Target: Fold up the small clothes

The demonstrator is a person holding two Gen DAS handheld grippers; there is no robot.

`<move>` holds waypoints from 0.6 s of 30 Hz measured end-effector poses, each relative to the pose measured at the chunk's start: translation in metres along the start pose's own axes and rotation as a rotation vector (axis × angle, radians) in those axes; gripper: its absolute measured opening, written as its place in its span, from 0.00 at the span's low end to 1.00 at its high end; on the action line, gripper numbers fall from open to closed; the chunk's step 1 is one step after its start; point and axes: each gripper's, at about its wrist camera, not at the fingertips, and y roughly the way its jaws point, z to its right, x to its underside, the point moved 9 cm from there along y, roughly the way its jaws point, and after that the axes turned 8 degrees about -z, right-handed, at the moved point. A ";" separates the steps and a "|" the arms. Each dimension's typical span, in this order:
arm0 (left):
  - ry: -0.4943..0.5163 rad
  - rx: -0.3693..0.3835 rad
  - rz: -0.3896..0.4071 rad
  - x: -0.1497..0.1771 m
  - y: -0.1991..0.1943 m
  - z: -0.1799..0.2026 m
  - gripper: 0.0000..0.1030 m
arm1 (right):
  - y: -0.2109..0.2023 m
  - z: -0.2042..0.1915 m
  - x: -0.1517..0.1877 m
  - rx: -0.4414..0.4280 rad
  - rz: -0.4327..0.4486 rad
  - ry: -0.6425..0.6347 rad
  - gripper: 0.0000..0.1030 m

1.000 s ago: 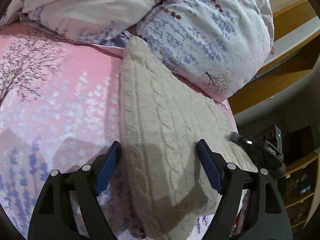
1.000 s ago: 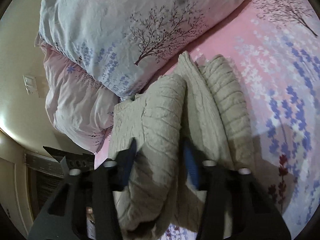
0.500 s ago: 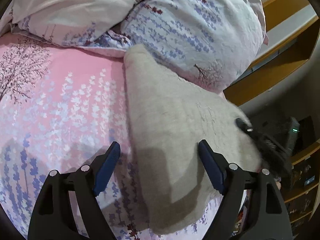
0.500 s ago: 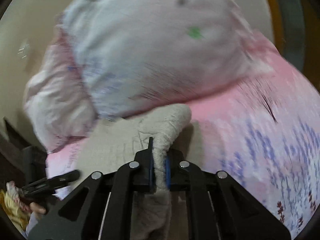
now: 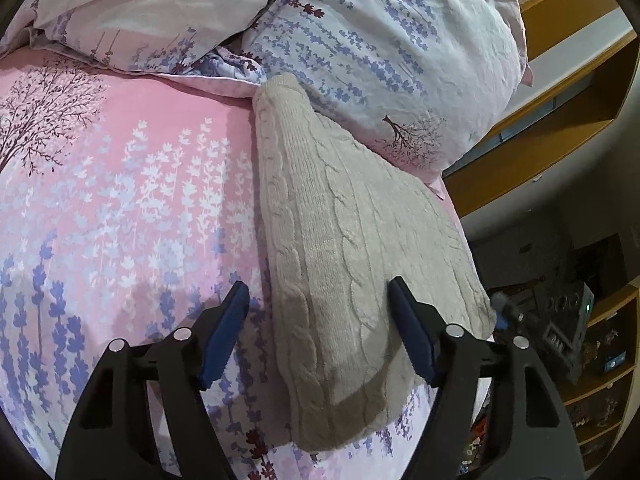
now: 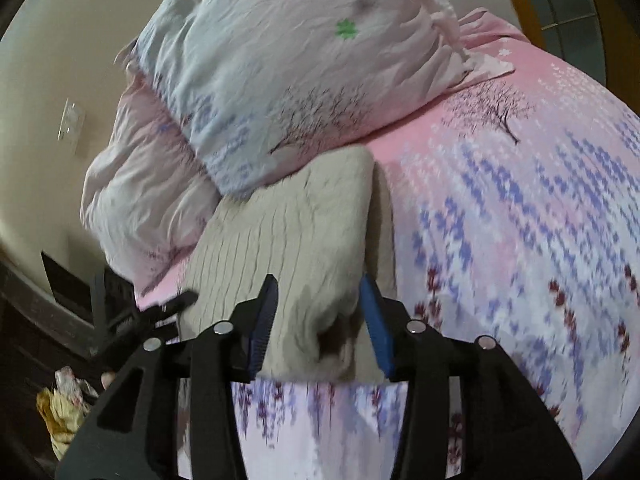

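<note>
The folded sweater (image 5: 352, 248) lies centre frame on the bed (image 5: 120, 200), against the pillows (image 5: 400, 40). The left claw (image 5: 320, 332) gapes wide over its near end. The right claw (image 6: 320, 320) also stands open, straddling the sweater's near edge.

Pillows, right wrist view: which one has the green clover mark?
The upper pillow, pale blue-white with a bare-tree print; the green mark sits near its top. The lower pillow beneath it is pinkish and shows no such mark.
</note>
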 end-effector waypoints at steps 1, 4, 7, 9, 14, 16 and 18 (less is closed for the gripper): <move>-0.004 0.013 0.003 0.001 0.000 0.001 0.63 | 0.002 -0.001 0.002 0.008 -0.003 -0.008 0.34; 0.013 0.008 0.018 0.002 0.002 0.008 0.50 | 0.008 0.002 0.008 0.050 -0.013 -0.027 0.13; 0.038 -0.009 0.033 0.004 0.000 0.011 0.44 | 0.000 -0.002 0.009 0.063 0.028 -0.055 0.11; 0.034 0.001 0.034 0.005 -0.001 0.011 0.42 | -0.004 0.001 0.013 0.097 0.041 -0.060 0.10; 0.028 0.019 0.042 0.008 -0.001 0.005 0.41 | 0.016 0.029 0.030 0.136 -0.010 -0.007 0.11; 0.013 0.023 0.034 0.006 0.002 0.004 0.45 | 0.019 0.030 0.029 0.142 -0.009 -0.013 0.17; -0.003 0.032 0.023 0.005 0.001 0.004 0.53 | 0.014 0.027 0.026 0.150 -0.010 -0.022 0.34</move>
